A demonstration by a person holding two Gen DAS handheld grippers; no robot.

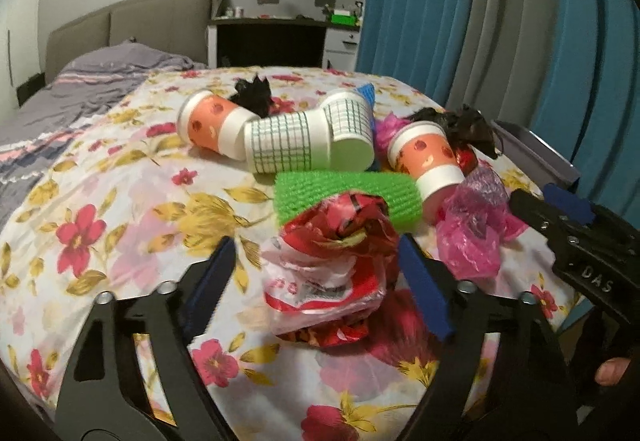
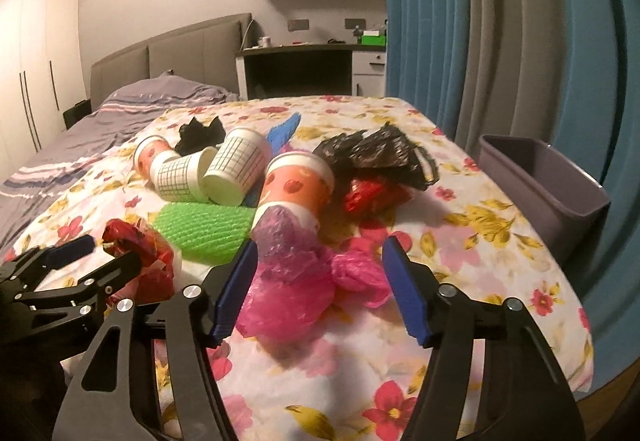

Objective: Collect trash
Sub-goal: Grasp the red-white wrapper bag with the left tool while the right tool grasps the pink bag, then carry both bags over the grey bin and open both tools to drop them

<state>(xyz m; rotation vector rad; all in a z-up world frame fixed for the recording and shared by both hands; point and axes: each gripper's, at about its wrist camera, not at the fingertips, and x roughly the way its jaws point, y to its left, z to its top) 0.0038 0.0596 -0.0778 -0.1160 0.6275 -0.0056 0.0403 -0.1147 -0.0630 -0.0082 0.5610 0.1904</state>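
Note:
A crumpled red-and-white wrapper [image 1: 328, 273] lies on the floral sheet [image 1: 120, 201] between the fingers of my left gripper [image 1: 320, 281]. The jaws stand wide and the left pad is clear of the wrapper. In the right wrist view a crumpled pink plastic bag [image 2: 296, 293] lies between the blue pads of my right gripper [image 2: 320, 291]. The left pad is against the bag and the right pad is just off its edge. Behind lie two orange paper cups [image 1: 212, 125] [image 1: 428, 157], two grid-patterned cups [image 1: 280, 147] [image 1: 352, 125], a green mesh roll [image 1: 344, 197] and two black bags [image 1: 254, 95] [image 1: 460, 125].
A purple bin [image 2: 548, 181] stands at the bed's right edge by the blue and grey curtain [image 2: 500, 41]. A red foil wrapper [image 2: 372, 193] lies beside the nearer orange cup. A grey blanket [image 1: 80, 89] and the headboard are at the far left, a desk behind.

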